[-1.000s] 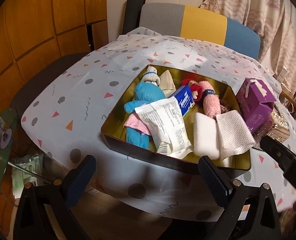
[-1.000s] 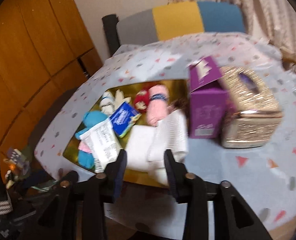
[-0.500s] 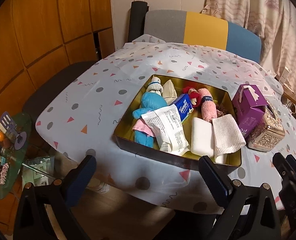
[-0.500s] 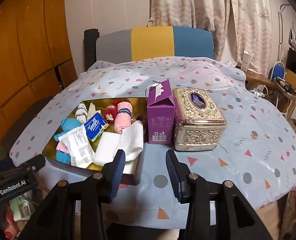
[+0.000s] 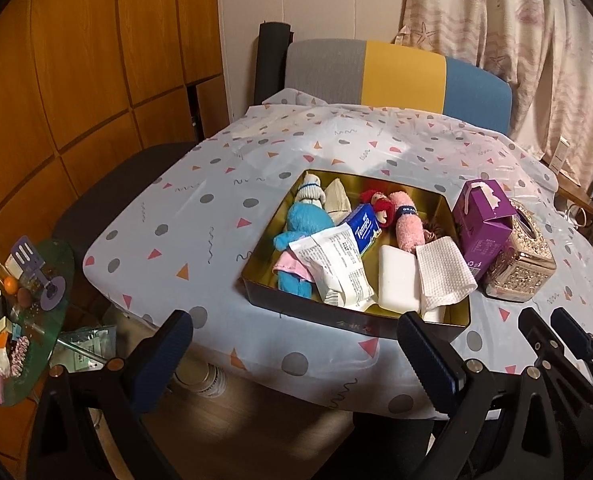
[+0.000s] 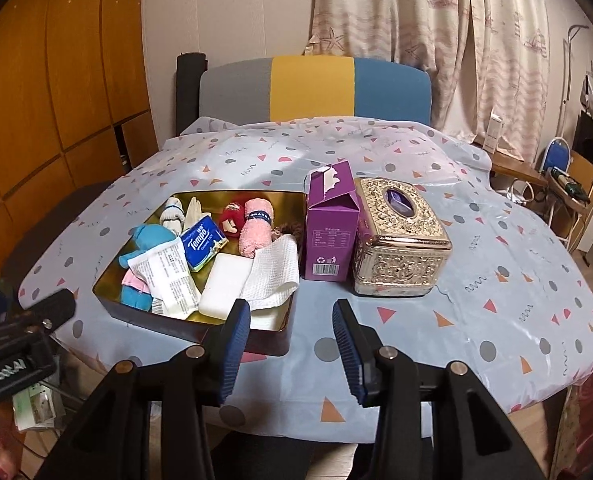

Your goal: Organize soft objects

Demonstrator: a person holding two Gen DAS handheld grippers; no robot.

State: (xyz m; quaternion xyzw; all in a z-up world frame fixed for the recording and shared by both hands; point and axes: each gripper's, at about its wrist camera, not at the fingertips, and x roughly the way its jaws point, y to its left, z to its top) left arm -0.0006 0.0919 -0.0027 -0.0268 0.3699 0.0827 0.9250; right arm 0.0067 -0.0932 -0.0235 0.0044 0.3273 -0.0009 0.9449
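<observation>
The table in its spotted cloth carries a gold tin packed with soft things: a blue plush toy, a white waffle cloth and a Tempo tissue pack. The left gripper gapes wide and empty at the table's near edge, and the right gripper stands partly open, also holding and touching nothing. Only the left view shows the cluttered green side table; only the right shows the purple carton's barcode face.

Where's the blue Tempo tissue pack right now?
In the right wrist view the Tempo tissue pack lies inside the gold tin, left of centre, between the blue plush toy and the red-haired doll.
</observation>
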